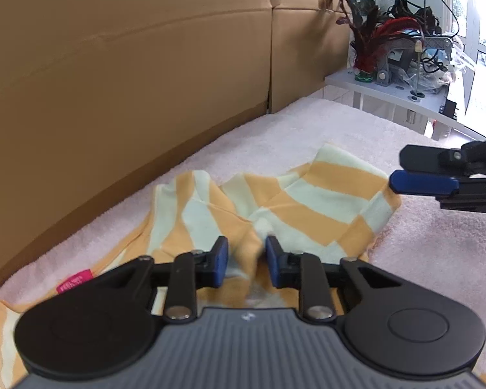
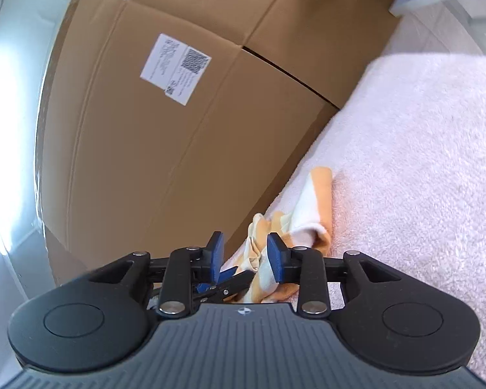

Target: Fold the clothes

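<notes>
Striped garment [image 1: 307,201]: near end hidden under the left gripper [image 1: 247,261] body; lower-left part cut by the frame edge. Pink tag [image 1: 74,281] print too blurred to read. Right gripper [image 1: 401,171] cut off at the right edge in the left wrist view. Box label [image 2: 175,68] text too small to read. Shelf clutter [image 1: 405,42] tangled, items indistinct.

Bright daylight. Window [image 1: 482,42] blown out in left view; white glare along left edge of right view. Strong fisheye bending at the edges, dark corners. Focus slightly soft.
</notes>
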Available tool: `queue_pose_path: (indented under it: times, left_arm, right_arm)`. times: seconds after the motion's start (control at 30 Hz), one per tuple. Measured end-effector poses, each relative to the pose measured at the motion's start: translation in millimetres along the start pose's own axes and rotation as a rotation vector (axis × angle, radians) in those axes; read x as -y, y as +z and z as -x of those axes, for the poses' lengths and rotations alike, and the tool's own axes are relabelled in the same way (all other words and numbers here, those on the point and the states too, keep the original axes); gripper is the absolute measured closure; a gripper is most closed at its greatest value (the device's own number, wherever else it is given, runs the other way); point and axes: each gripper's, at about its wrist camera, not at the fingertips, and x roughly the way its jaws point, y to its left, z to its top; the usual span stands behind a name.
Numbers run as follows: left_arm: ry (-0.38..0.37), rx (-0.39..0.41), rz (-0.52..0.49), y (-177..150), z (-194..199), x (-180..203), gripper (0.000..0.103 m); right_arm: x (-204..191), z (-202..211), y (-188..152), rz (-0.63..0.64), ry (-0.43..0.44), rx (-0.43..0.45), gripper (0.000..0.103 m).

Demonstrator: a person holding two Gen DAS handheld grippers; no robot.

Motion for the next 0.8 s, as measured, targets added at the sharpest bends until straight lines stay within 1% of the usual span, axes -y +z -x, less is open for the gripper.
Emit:
queue_pose_path:
  times: [0.03, 0.1, 0.13, 0.17, 0.2, 0.23, 0.27, 0.3, 0.33, 0.4, 0.5, 0.53, 0.67, 0.73, 0.8]
  left_arm:
    - [-0.002, 0.018, -0.016, -0.4, 5.0, 2.5, 0.06]
    - [0.044, 0.046, -0.048, -0.3, 9.4, 7.9, 0.041]
    - [0.053, 0.042, -0.058, -0.1, 7.8, 8.7, 0.045]
    - [0.041, 0.025, -0.053, -0.2, 4.6, 7.5, 0.049]
    - [0.029, 0.001, -0.039, -1.4, -0.3, 4.6, 0.061]
    - [0.029, -0.014, -0.031, -4.2, -4.4, 2.4, 0.069]
    - [0.03, -0.003, -0.028, -7.4, -4.2, 1.4, 0.069]
    - [0.032, 0.009, -0.023, -10.3, -3.8, 0.3, 0.077]
    - [0.033, 0.019, -0.009, -11.7, -2.2, -1.6, 0.088]
    - [0.031, 0.048, 0.024, -12.7, 3.1, -6.4, 0.096]
    - [0.059, 0.151, 0.08, -7.8, 26.2, -19.6, 0.097]
    - [0.067, 0.187, 0.115, -5.2, 36.4, -28.0, 0.1]
    - [0.086, 0.348, 0.339, -3.4, 86.8, -78.5, 0.101]
    - [0.103, 0.413, 0.433, -8.8, 112.6, -103.4, 0.102]
    - [0.133, 0.445, 0.469, -16.1, 132.5, -119.4, 0.102]
  right_arm:
    - [2.4, 0.4, 0.7, -0.021, 0.007, 0.0, 0.069]
    - [2.7, 1.9, 1.1, -0.029, 0.012, 0.012, 0.069]
    - [2.7, 2.5, 1.2, -0.032, 0.014, 0.018, 0.069]
    - [2.2, 2.7, 0.6, -0.028, 0.008, 0.02, 0.069]
    - [2.1, 2.8, 0.4, -0.028, 0.005, 0.021, 0.069]
    - [2.1, 2.8, 0.1, -0.027, 0.002, 0.023, 0.069]
    - [2.2, 3.0, -0.1, -0.028, 0.0, 0.025, 0.068]
    - [2.9, 3.9, -0.5, -0.032, -0.002, 0.028, 0.068]
    - [3.7, 4.6, -0.7, -0.037, -0.002, 0.031, 0.068]
    - [4.4, 3.3, -0.2, -0.046, -0.006, 0.028, 0.067]
    - [3.3, 2.0, -0.2, -0.04, -0.014, 0.024, 0.067]
    - [2.6, 2.1, -0.3, -0.035, -0.015, 0.025, 0.067]
    - [0.9, 2.1, -0.8, -0.02, -0.011, 0.023, 0.067]
    - [0.6, 3.6, -0.8, -0.02, 0.008, 0.029, 0.067]
    - [0.4, 4.9, -0.8, -0.019, 0.026, 0.034, 0.067]
